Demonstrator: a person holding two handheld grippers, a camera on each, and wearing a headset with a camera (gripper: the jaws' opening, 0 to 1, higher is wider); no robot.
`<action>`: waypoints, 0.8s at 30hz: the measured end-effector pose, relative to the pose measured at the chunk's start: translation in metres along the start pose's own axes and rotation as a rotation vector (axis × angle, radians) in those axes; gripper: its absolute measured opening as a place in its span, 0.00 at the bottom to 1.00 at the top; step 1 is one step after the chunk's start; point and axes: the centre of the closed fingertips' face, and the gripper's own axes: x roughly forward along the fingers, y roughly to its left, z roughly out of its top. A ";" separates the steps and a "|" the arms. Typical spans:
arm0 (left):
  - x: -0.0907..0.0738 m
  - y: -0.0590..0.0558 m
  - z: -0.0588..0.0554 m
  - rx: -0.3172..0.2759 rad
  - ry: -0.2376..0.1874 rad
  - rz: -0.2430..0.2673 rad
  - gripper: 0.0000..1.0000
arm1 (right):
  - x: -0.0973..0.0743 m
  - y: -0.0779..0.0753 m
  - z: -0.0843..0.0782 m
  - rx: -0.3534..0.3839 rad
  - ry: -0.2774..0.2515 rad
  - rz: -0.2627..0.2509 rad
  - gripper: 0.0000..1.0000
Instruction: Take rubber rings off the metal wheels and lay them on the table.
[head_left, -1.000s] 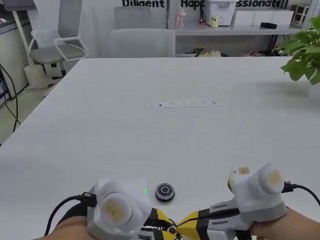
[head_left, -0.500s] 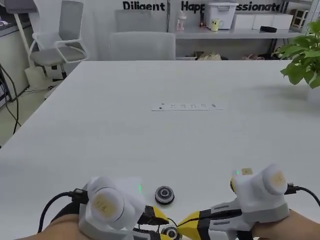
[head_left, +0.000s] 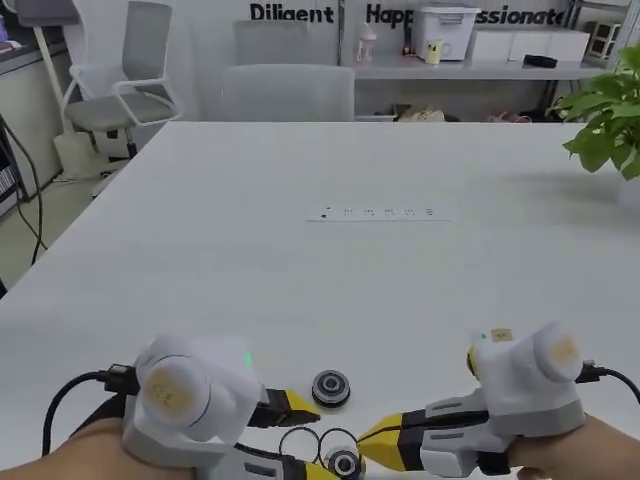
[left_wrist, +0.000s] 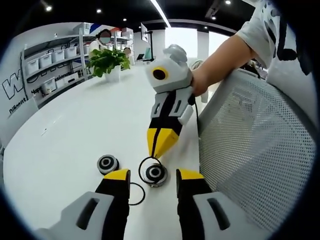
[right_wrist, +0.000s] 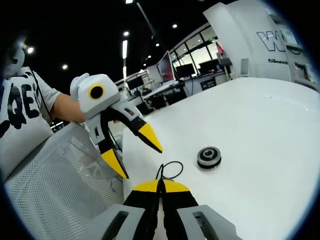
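Two small metal wheels lie near the table's front edge. One wheel (head_left: 331, 387) (left_wrist: 108, 163) (right_wrist: 209, 156) still wears its black rubber ring. The other wheel (head_left: 343, 463) (left_wrist: 155, 173) sits between the open jaws of my left gripper (head_left: 305, 437) (left_wrist: 154, 175) (right_wrist: 137, 159), which do not touch it. My right gripper (head_left: 372, 435) (left_wrist: 156, 152) (right_wrist: 161, 185) is shut on a thin black rubber ring (left_wrist: 145, 162) (right_wrist: 170, 170) that loops out from its tips beside that wheel. A second loose ring (head_left: 298, 443) (left_wrist: 135, 193) lies on the table by the left jaw.
The white table (head_left: 300, 270) stretches far ahead, with a flat socket strip (head_left: 375, 212) in its middle and a green plant (head_left: 605, 110) at the right edge. Chairs (head_left: 290, 90) stand behind it. A mesh chair back (left_wrist: 250, 140) is close behind the grippers.
My left gripper has drawn away to the left and its jaws have opened. Two black rings now show loose by the near wheel. The right gripper has barely shifted.
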 end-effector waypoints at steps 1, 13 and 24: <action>-0.002 0.001 0.000 -0.004 -0.002 0.004 0.35 | 0.000 0.000 0.000 0.000 0.000 0.000 0.00; -0.023 0.012 -0.004 -0.075 -0.045 0.056 0.42 | 0.000 -0.002 0.005 0.004 -0.014 -0.003 0.00; -0.036 0.017 -0.013 -0.103 -0.049 0.089 0.47 | 0.001 -0.004 0.013 0.001 -0.025 -0.008 0.00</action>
